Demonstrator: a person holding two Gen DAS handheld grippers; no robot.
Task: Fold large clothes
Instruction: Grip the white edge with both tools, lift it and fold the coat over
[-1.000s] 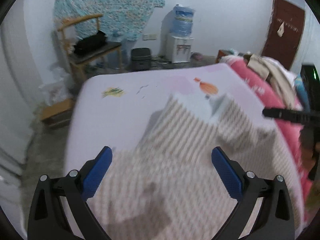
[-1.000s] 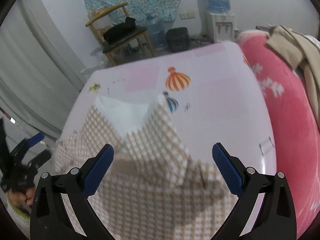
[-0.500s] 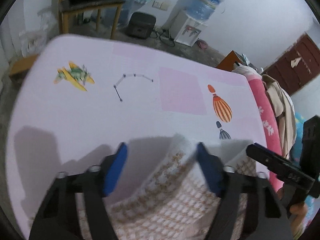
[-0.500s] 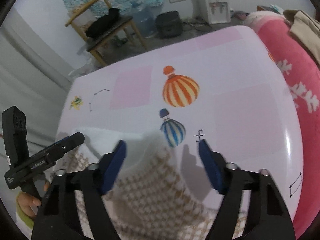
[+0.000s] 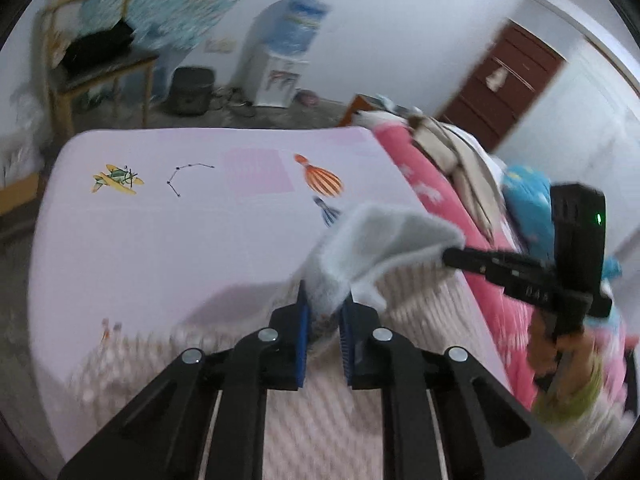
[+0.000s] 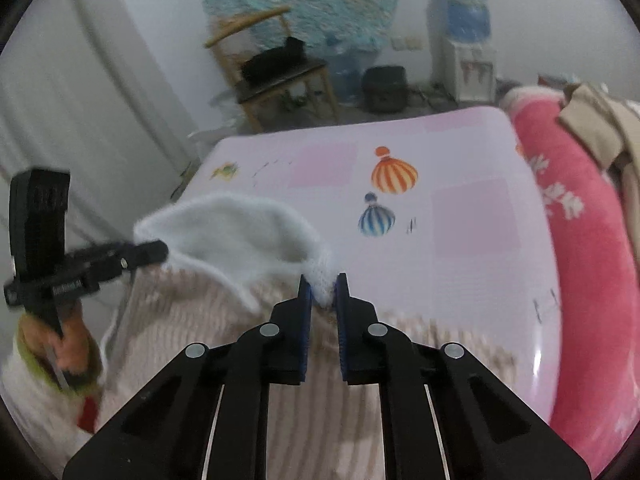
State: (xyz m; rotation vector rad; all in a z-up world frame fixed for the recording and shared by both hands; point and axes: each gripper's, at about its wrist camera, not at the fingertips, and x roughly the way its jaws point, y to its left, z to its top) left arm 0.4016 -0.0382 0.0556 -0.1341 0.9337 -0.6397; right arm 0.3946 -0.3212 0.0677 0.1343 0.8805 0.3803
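Left gripper (image 5: 323, 314) and right gripper (image 6: 323, 294) fingers are closing, each pinching the white fleecy edge of the checked garment (image 6: 224, 236), lifted above the bed (image 6: 460, 208).

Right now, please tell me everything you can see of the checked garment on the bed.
The checked garment looks like thick, soft fabric, beige-and-white checked outside and fluffy white inside. It lies spread on the pink printed bedsheet, its far edge lifted so the white lining shows. The left tool and the right tool are each closing on one end of that raised edge, fabric between their blue pads. The rest is blurred.
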